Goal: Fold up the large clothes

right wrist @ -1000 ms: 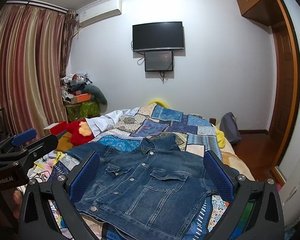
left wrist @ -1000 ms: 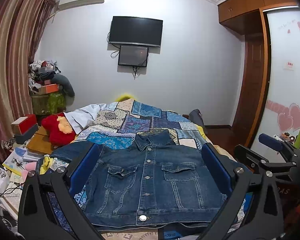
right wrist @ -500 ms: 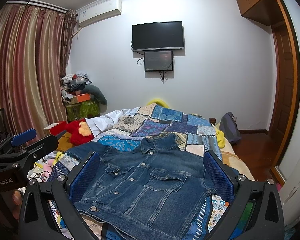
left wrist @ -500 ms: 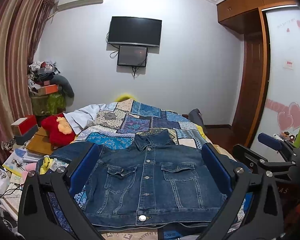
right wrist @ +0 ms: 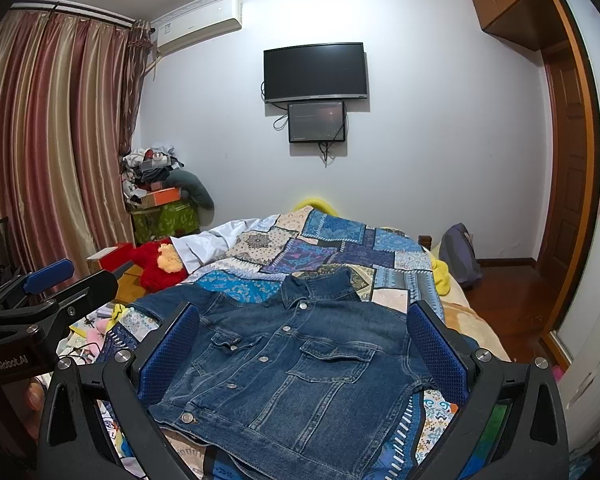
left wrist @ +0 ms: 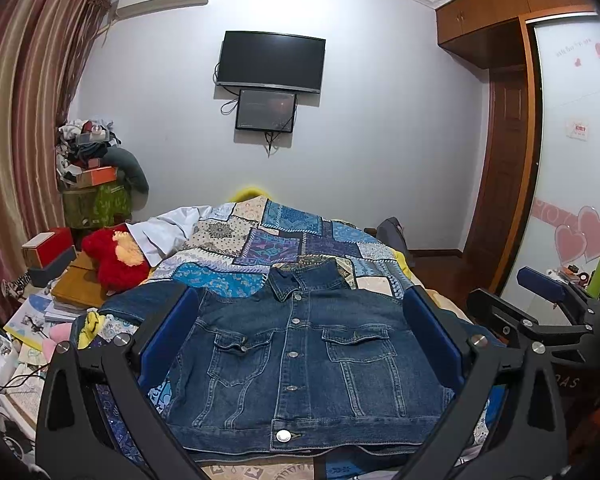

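A dark blue denim jacket [left wrist: 300,364] lies flat and buttoned, front up, on the patchwork quilt [left wrist: 276,236] of the bed, collar towards the far wall. It also shows in the right wrist view [right wrist: 284,372]. My left gripper [left wrist: 300,340] is open and empty, held above the jacket's near hem. My right gripper [right wrist: 300,348] is open and empty, held above the hem's right side. The right gripper shows at the right of the left wrist view [left wrist: 540,316]; the left gripper shows at the left of the right wrist view [right wrist: 40,304].
A red plush toy [left wrist: 114,258] and a white cloth [left wrist: 168,228] lie at the bed's left. Books, boxes and cables clutter a low table [left wrist: 76,288] on the left. A wardrobe [left wrist: 572,184] stands right, a bag [right wrist: 458,254] on the floor.
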{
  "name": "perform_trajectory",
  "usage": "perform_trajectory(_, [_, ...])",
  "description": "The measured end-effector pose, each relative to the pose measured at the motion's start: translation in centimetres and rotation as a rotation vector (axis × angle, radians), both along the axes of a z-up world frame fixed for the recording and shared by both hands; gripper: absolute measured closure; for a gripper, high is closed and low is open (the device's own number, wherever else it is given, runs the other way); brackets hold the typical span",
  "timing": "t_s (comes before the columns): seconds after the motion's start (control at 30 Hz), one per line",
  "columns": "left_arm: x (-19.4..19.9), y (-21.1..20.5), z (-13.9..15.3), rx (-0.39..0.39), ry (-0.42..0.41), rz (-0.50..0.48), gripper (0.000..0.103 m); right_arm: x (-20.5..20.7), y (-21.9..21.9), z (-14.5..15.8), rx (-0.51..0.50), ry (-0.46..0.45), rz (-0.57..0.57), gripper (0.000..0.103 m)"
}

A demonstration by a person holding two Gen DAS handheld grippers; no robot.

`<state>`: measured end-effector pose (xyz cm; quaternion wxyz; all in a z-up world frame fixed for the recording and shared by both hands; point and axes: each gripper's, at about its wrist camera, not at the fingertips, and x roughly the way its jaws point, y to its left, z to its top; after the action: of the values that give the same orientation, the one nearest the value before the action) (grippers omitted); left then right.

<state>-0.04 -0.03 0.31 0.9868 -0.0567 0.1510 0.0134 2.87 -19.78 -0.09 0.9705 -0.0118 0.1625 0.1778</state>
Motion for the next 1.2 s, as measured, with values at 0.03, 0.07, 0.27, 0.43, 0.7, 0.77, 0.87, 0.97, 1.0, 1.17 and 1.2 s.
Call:
perform_trajectory(0.03, [0.1,-0.1,0.0,0.001,-0.001,0.001,0.0,0.0,0.0,0.0,-0.001,-0.002,-0.001,0.0])
perform_trajectory(0.07, [0.1,-0.1,0.0,0.0,-0.001,0.002,0.0,0.0,0.0,0.0,-0.001,-0.002,-0.001,0.0])
perform_trajectory(0.27, [0.2,-0.2,-0.1,-0.001,0.0,0.005,0.0,0.0,0.0,-0.1,-0.001,-0.002,-0.001,0.0])
perform_trajectory(0.43, [0.2,-0.1,-0.2,-0.004,0.003,0.005,0.0,0.1,0.0,-0.1,-0.005,-0.002,0.0,0.0])
perform_trajectory(0.7, [0.5,0.1,-0.7,-0.015,0.016,0.002,0.0,0.2,-0.1,-0.3,-0.006,0.002,-0.002,0.0])
perform_trajectory(0.77, [0.8,0.3,-0.8,-0.019,0.022,0.007,0.0,0.5,0.0,-0.6,-0.011,0.007,-0.004,0.0])
perform_trajectory(0.87, [1.5,0.7,-1.2,-0.024,0.037,0.015,0.0,1.0,0.3,-1.0,-0.02,0.018,-0.008,0.0])
perform_trajectory(0.97, [2.7,1.3,-1.8,-0.035,0.065,0.021,0.0,1.9,0.5,-1.4,-0.027,0.035,-0.009,0.0])
perform_trajectory(1.0, [3.1,1.5,-2.0,-0.038,0.074,0.022,0.0,2.3,0.6,-1.5,-0.031,0.041,-0.009,0.0])
perform_trajectory(1.17, [6.1,3.4,-3.7,-0.044,0.138,0.062,0.0,5.0,1.3,-2.5,-0.056,0.075,-0.009,0.0])
perform_trajectory(1.2, [6.9,4.0,-4.1,-0.048,0.153,0.072,0.0,5.7,1.5,-2.8,-0.06,0.084,-0.009,0.0])
